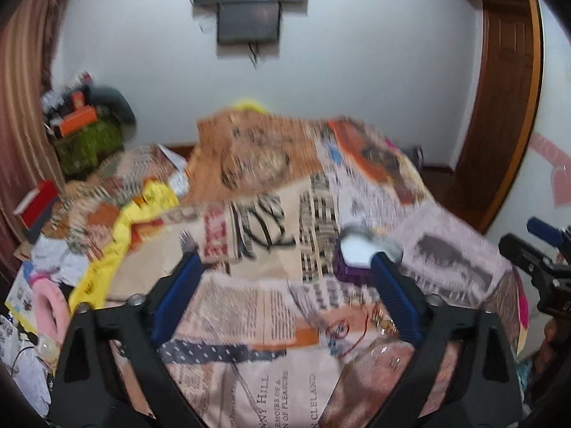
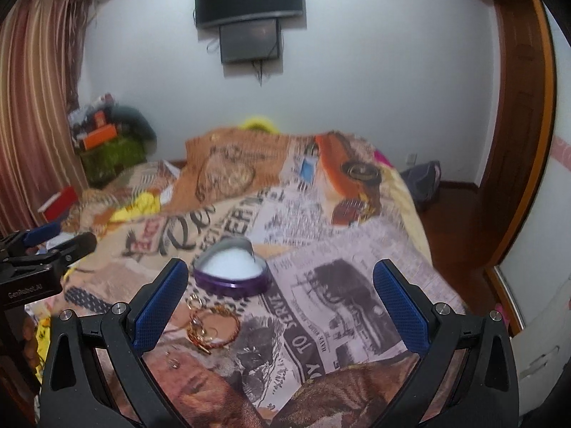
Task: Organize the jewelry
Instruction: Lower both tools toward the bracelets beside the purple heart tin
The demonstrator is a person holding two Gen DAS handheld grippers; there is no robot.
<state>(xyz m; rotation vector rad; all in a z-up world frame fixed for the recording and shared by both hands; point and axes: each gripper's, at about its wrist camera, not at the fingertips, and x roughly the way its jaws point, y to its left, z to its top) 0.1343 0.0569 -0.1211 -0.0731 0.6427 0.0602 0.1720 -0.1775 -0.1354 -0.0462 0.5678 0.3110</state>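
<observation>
Both my grippers over the bed, nothing in either. Left gripper (image 1: 285,260): jaws wide apart, empty, blue pads (image 1: 176,299) clear of everything. Left view is motion-blurred, so detail there is poor. Right gripper (image 2: 282,267): also spread wide, empty.

Jewelry box (image 2: 232,271): heart-shaped, purple rim, white lining, lid off or open, can't tell which. Sits on the newsprint-pattern bedspread (image 2: 321,214), ahead of the right gripper and a bit left of centre between its fingers, not touching them. In left view same box (image 1: 351,253) is just beside my right-hand finger tip, partly hidden by it.

Jewelry: gold bangle (image 2: 217,328) w/ chain bits and small rings tangled on it, lying on the bedspread just in front of the box, near the right gripper's left pad but apart from it. Small ring (image 2: 194,301) betw. bangle and box. Tiny pair of rings/studs (image 2: 175,363) nearer me; too small to ID. Left view shows the pile (image 1: 378,321) as a blur next to the right-hand pad, w/ a thin red cord (image 1: 339,335) beside it.

Box holds no items that I can see.
</observation>
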